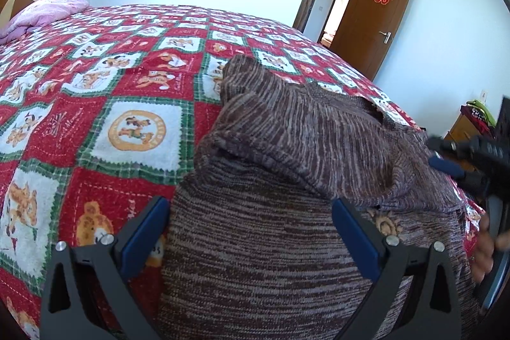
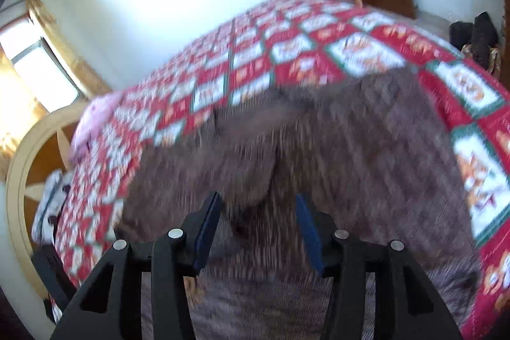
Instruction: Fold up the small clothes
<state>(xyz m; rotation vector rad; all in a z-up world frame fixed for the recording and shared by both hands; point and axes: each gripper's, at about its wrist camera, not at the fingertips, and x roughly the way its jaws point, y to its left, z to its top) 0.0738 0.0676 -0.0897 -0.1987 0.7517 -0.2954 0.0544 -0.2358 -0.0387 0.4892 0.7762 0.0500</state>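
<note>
A brown and pale striped knit sweater [image 1: 287, 148] lies on the bed, with one part folded over its body. My left gripper [image 1: 251, 212] hovers open over the sweater's near part, its blue pads [image 1: 149, 222] wide apart and the cloth below them. My right gripper [image 1: 438, 153] shows at the sweater's right edge, held by a hand [image 1: 487, 247]. The right wrist view is blurred. There my right gripper [image 2: 258, 212] stands open, and a rounded fold of the sweater [image 2: 350, 133] lies just past its fingertips without being pinched.
The bed carries a red, green and white patchwork cover [image 1: 95, 85]. A pink quilt [image 1: 47, 11] lies by the headboard at the far left. A brown door [image 1: 376, 15] stands open beyond the bed. A wooden cabinet with clothes [image 1: 475, 117] is at the right.
</note>
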